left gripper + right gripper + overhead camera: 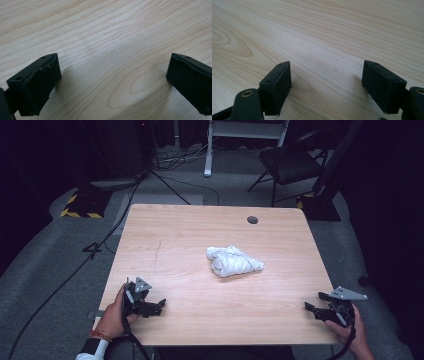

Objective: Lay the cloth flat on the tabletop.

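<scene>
Both the left gripper (159, 306) and right gripper (311, 306) gape wide with nothing inside, well apart from the white cloth (233, 261) on the table (190, 230).

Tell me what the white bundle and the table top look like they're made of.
White bundle: probably soft cloth, maybe a towel; it lies in twisted, rumpled folds with a matte surface. Table top: light wood or wood-look laminate; grain lines and knot rings show in both gripper views, with a smooth, faintly glossy finish.

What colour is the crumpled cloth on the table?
The cloth is white, seen best in the high view.
</scene>
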`<state>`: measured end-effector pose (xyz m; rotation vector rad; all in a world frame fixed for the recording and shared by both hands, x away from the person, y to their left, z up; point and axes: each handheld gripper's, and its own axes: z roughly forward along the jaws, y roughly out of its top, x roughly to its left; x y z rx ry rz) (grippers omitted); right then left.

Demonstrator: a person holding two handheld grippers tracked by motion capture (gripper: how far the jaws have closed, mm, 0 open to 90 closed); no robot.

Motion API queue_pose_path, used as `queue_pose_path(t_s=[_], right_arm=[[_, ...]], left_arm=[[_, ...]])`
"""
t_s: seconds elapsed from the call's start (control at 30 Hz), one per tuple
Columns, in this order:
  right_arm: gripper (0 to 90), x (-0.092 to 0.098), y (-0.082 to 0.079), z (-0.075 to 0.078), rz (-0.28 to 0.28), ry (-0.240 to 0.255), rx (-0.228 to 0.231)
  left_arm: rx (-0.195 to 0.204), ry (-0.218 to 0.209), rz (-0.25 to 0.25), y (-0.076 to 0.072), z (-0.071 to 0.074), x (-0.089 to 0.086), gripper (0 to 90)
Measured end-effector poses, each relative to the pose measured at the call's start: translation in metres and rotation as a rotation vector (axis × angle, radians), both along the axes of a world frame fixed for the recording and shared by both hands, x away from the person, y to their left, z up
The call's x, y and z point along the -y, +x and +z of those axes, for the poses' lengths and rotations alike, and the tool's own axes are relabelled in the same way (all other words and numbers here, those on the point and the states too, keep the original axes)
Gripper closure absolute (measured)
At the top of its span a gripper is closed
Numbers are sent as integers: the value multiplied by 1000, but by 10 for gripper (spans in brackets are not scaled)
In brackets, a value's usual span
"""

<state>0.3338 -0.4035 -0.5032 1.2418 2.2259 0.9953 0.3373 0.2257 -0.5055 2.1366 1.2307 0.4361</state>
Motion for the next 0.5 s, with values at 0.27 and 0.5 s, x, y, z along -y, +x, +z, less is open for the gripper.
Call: queue_pose_path(t_s=[0.27,0.5], right_arm=[[233,-1,4,2,24,-13,-19],[266,-4,14,5,49,-14,-2]], left_arm=[[0,4,-170,7,0,12,0],[1,7,-236,13,1,16,2]])
